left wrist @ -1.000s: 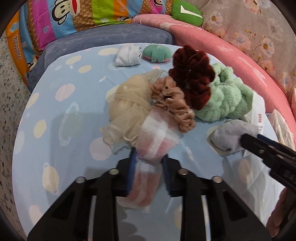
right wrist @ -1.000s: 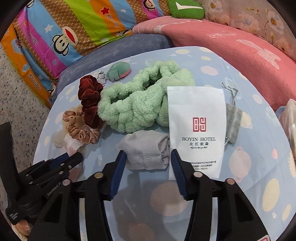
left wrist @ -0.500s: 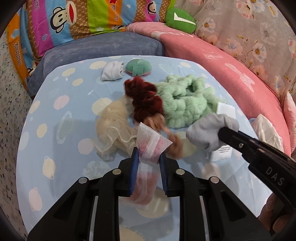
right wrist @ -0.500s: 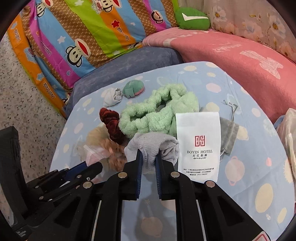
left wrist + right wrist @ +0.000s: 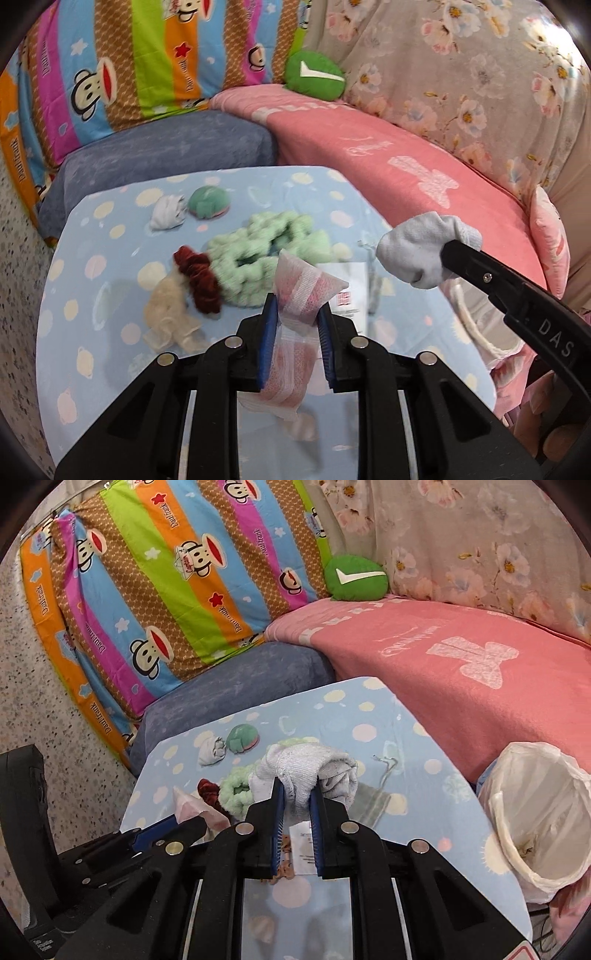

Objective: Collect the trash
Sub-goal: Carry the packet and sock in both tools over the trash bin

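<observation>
Left gripper clamps the pink packet; right gripper clamps the grey sock, both above the counter. Swing each over the lined bin at three o'clock before letting go.

Two scrunchies, one headband, one bin.

Bright, even indoor light, fisheye views.
Edges bend into dark corners; mid-frame items motion-blurred, soft shadows at lower centre.

A speckled floor, perhaps terrazzo, borders a pink-blanketed sofa and striped monkey-print cushion.
</observation>
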`<state>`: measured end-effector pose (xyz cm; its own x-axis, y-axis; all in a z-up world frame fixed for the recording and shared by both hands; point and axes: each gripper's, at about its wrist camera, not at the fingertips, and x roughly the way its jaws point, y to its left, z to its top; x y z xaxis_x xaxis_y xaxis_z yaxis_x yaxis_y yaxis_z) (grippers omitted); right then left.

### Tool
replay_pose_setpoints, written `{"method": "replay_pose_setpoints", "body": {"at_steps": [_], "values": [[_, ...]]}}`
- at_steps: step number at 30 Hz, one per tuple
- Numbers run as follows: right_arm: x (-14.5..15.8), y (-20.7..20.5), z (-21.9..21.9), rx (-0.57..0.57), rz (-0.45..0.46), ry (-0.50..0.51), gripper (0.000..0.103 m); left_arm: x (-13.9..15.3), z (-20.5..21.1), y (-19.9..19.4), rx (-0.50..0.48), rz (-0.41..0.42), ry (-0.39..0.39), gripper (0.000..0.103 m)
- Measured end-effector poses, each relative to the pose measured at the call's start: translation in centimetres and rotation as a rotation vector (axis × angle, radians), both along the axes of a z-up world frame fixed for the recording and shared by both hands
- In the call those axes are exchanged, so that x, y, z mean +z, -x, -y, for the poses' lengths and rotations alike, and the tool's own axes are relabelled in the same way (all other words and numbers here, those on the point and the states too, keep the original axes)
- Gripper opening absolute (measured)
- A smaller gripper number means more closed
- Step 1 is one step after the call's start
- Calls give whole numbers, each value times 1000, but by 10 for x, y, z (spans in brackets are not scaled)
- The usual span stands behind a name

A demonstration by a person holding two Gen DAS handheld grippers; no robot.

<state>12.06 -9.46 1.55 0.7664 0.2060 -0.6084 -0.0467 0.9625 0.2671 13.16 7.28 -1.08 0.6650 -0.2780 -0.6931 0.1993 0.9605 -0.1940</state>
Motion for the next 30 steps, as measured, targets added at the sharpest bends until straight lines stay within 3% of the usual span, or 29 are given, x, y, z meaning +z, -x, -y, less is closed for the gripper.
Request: {"method": "replay_pose_setpoints", "body": {"at_steps": [15, 25, 30], "values": [[3, 48, 144, -255, 27, -13, 13, 38, 151, 7, -254, 71, 11, 21], [-11, 79, 231, -438, 0, -10, 13, 42, 254, 10, -458, 63, 48, 21], [-19, 88, 257, -492, -15, -15, 13, 40, 284, 13, -518, 53, 73, 21]]}}
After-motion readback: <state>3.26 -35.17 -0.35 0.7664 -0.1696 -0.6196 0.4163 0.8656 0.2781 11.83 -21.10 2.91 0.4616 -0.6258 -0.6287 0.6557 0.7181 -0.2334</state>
